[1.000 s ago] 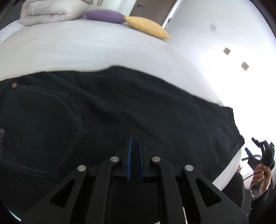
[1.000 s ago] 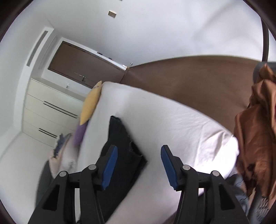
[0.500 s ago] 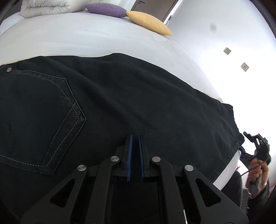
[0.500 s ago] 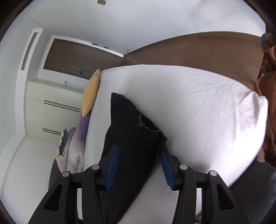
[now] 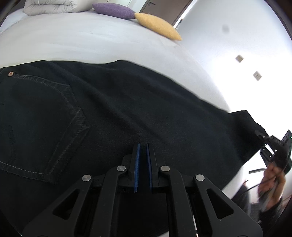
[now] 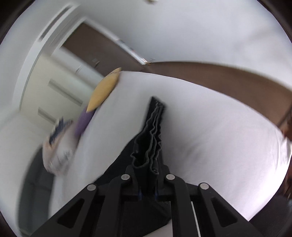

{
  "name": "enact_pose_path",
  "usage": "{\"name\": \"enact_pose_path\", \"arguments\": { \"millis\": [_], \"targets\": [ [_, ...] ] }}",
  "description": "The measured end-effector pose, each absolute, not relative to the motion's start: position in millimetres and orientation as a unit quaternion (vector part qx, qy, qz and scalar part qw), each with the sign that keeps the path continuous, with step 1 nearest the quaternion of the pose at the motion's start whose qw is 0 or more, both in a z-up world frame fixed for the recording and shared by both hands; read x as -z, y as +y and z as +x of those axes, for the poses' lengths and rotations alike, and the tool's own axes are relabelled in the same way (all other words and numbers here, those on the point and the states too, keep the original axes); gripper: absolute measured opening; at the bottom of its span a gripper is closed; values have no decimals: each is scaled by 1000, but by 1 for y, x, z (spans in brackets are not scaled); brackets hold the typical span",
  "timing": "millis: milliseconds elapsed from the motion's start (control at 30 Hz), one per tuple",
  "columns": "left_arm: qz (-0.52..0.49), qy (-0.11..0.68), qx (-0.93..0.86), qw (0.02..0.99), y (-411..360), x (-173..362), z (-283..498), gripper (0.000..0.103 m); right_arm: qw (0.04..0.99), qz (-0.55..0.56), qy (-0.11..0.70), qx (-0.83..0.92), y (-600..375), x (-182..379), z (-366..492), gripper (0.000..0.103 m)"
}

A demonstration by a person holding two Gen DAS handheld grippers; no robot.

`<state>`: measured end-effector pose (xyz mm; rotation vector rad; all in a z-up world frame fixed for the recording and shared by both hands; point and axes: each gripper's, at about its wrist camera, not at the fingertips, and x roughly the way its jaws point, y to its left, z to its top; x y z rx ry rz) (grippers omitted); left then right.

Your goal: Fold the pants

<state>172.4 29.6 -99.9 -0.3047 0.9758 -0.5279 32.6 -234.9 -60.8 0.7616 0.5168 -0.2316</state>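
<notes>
- The right gripper (image 6: 147, 170) is clamped on the hem end of the black pants (image 6: 152, 131); several stacked cloth edges bunch between its fingers, and the blue pads are almost wholly buried in fabric.
- Beyond that grip the pants run away in a narrow band across the white bed (image 6: 209, 127), lying on the sheet.
- The right wrist view is smeared with blur, so the yellow cushion (image 6: 104, 91), the purple cushion (image 6: 84, 120) and the pale bundle (image 6: 58, 147) near the bed's far edge show only as soft shapes.
- The left gripper (image 5: 142, 155) has its blue pads (image 5: 136, 164) drawn nearly together with a thin gap; dark cloth lies right under and around them, but whether any is pinched there I cannot tell.
- In the left wrist view the pants (image 5: 127, 113) spread flat across the bed (image 5: 91, 40), back pocket (image 5: 42, 127) and a copper rivet (image 5: 10, 73) to the left, the leg tapering off to the right.
- At the far right edge of that view the right gripper (image 5: 262, 138) shows small and blurred at the hem, the person's hand (image 5: 272, 178) below it, partly cut off by the lens rim.
- A folded white duvet (image 5: 49, 6) lies at the head of the bed, beside the purple cushion (image 5: 114, 10) and yellow cushion (image 5: 157, 26).
</notes>
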Motion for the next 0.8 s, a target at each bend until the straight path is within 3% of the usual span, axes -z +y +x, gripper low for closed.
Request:
{"name": "enact_pose_path", "arguments": {
  "millis": [133, 233, 267, 300, 367, 800],
  "targets": [
    [-176, 457, 278, 826, 22, 89, 172, 7, 944, 148, 285, 75, -131, 42, 61, 10],
    [-198, 468, 294, 809, 14, 89, 174, 10, 939, -45, 331, 77, -56, 78, 82, 10],
    [-207, 474, 299, 802, 11, 91, 174, 25, 931, -91, 345, 75, -37, 96, 86, 10],
    [-213, 479, 303, 796, 6, 93, 175, 56, 923, -118, 357, 75, -26, 111, 89, 11],
    [-225, 477, 310, 791, 0, 92, 174, 84, 921, -155, 346, 92, -15, 123, 85, 11],
    [-275, 530, 366, 714, -74, 95, 218, 84, 929, -207, 292, 98, 4, 111, 55, 11]
  ]
}}
